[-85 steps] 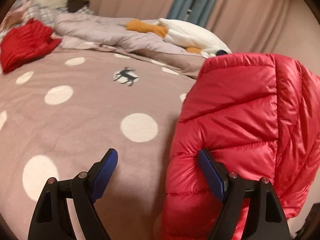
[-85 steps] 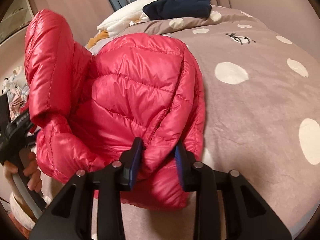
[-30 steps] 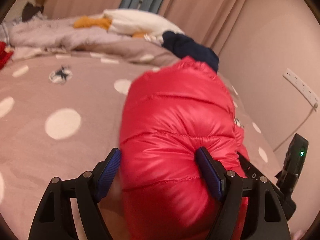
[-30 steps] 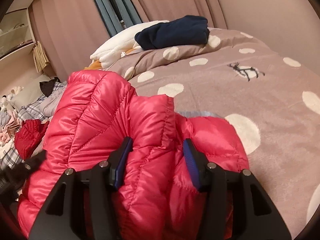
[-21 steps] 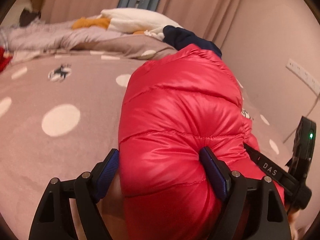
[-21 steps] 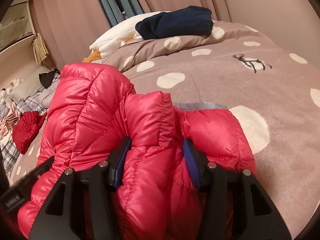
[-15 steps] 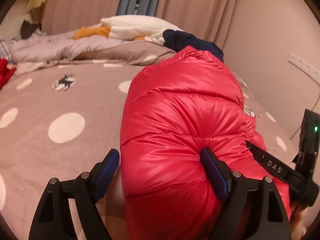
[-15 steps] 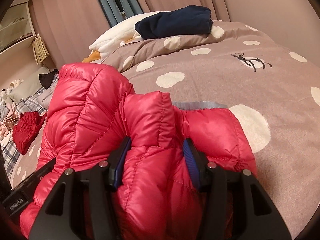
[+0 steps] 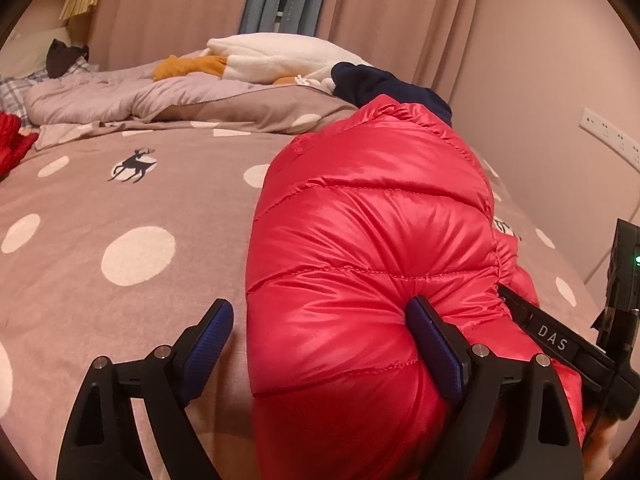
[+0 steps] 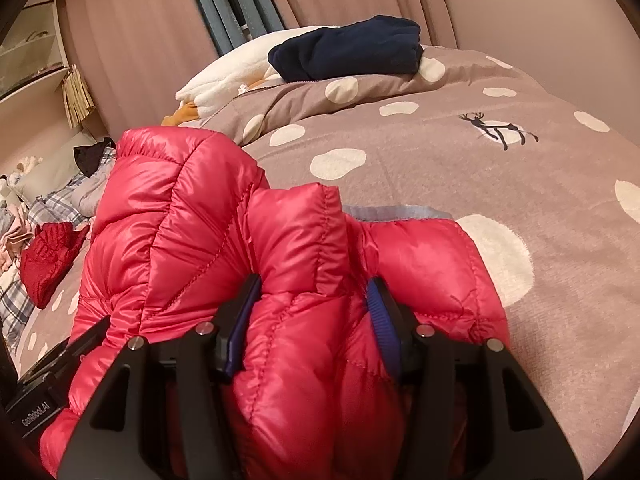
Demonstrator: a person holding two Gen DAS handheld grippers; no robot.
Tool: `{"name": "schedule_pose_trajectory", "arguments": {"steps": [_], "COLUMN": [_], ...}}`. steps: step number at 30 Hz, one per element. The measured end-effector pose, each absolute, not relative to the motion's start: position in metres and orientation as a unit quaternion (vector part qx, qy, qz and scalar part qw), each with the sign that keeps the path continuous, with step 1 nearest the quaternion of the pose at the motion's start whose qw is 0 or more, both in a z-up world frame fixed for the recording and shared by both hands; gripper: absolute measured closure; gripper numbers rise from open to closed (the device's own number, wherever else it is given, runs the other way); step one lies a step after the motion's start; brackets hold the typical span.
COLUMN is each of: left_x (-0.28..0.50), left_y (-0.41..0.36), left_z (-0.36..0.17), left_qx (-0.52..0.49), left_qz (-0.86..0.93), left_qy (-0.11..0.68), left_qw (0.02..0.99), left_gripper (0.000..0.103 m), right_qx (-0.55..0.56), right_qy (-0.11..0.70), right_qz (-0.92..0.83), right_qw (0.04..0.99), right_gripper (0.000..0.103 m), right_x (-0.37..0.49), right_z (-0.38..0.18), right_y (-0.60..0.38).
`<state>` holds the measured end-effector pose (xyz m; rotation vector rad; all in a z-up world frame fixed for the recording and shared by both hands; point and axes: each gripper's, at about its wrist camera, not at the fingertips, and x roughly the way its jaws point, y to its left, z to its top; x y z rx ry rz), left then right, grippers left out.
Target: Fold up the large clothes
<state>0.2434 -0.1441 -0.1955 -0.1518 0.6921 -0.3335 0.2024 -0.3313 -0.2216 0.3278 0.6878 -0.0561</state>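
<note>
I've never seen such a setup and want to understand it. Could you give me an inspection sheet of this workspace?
Surface: bed with spotted blanket.
Job's things: red puffer jacket, bunched on the blanket.
Clutter: navy garment, white plush, red knit.
Tongs: left tongs open, one pad pressing the jacket; right tongs shut on the jacket.
Cables: thin wire on the wall.
Surroundings: curtains, wall socket strip.

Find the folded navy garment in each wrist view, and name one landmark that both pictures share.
Left wrist view: the navy garment sits upper centre-right, partly hidden behind the red puffer jacket.
Right wrist view: the navy garment lies top centre, on the raised bedding.
Shared landmark: the white plush toy beside it.
</note>
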Motion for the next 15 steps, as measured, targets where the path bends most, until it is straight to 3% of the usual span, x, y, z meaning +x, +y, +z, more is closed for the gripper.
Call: {"name": "schedule_pose_trajectory", "arguments": {"steps": [15], "left_x": [0.2412], "left_y": [-0.1429], "left_z": [-0.1972], "left_qx": [-0.072], "left_qz": [-0.153], "left_qy": [0.325], "left_qw": [0.930], "left_gripper": [0.008], "right_qx": [0.166], "right_qy": [0.327], "right_qz": [-0.035], "right_qw": [0.930], "right_gripper": [0.047], "right_x": [0.1993], "right_z": [-0.2200], "right_y": [-0.3316]}}
